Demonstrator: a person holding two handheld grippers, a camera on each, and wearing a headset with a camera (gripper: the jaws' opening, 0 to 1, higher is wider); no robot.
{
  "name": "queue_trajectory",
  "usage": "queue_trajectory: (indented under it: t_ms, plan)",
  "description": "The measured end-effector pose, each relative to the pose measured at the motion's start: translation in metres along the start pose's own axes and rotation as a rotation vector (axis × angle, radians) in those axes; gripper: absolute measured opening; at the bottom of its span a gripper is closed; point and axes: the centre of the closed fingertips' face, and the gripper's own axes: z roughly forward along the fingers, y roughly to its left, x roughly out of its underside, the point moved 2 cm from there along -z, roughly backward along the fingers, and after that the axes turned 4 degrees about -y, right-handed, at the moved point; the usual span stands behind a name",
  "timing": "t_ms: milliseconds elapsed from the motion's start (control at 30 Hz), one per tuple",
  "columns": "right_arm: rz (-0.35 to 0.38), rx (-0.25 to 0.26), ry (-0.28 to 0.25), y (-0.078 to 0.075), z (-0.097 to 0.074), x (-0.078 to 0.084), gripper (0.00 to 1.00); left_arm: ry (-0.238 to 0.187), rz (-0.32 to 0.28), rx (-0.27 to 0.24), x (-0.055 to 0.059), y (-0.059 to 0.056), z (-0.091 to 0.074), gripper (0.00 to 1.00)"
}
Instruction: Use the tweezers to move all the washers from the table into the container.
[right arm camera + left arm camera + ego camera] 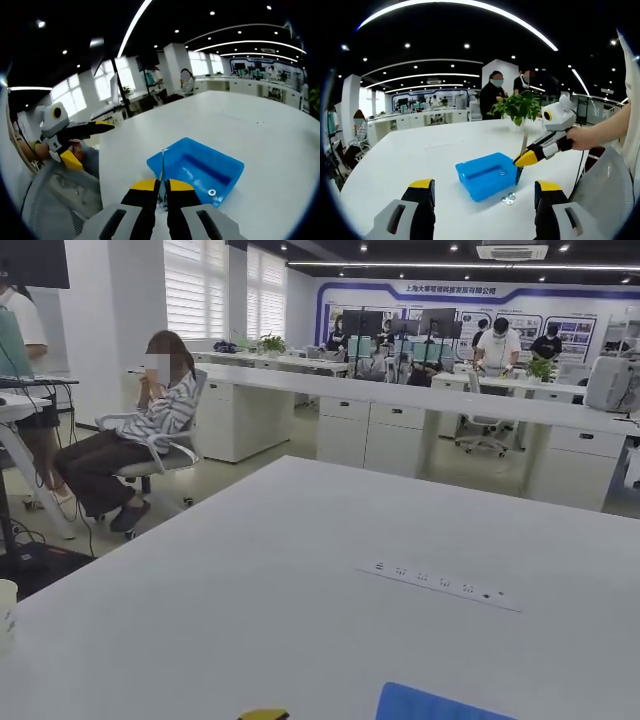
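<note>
- A white table [300, 570] spreads across the head view; a power strip [440, 585] lies at 4 o'clock on it and a paper cup [5, 608] stands at the 9 o'clock edge.
- A person sits on a chair [160, 462] beyond the table at 10 o'clock. In the left gripper view a potted plant [517, 107] stands behind the work at 1 o'clock.
- Blue characters on the far wall sign [470, 288] are too small to read.
- The blue container [487, 176] sits on the table between the left gripper's [485, 184] jaws, which stand wide apart with nothing in them.
- The right gripper [162, 184] is clenched on the tweezers [162, 162], whose tips point at the container's near corner.
- One washer [212, 192] lies inside the container, at 4 o'clock from the tweezers.
- A few washers [508, 198] lie on the table just beside the container, at 7 o'clock from the tweezer tips and apart from them.
</note>
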Motion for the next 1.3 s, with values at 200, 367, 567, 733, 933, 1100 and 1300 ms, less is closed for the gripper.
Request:
queue_trajectory:
  t_ms: [200,367,567,733,933,1100,1300]
  plan:
    - [0.015,-0.003,0.021,-0.001,0.007,0.011,0.03,0.008,0.005,0.000,0.001,0.000,0.000,0.82]
    - [-0.002,-0.001,0.046,-0.001,0.015,0.019,0.03,0.013,0.007,-0.002,0.002,0.001,0.000,0.82]
    - [-0.009,-0.003,0.058,-0.002,0.018,0.023,0.04,0.018,0.006,-0.004,0.003,0.001,0.000,0.82]
    - [0.003,-0.014,0.054,0.000,0.019,0.023,0.04,0.028,0.011,0.000,0.004,0.000,0.000,0.81]
    - [0.016,-0.027,0.049,0.003,0.021,0.024,0.03,0.037,0.014,0.004,0.006,0.000,0.001,0.81]
    - [-0.008,-0.040,0.047,0.008,0.022,0.025,0.02,0.047,0.019,0.007,0.008,-0.001,0.001,0.80]
    - [-0.013,-0.047,0.041,0.010,0.020,0.024,0.01,0.052,0.021,0.009,0.008,-0.001,0.001,0.80]
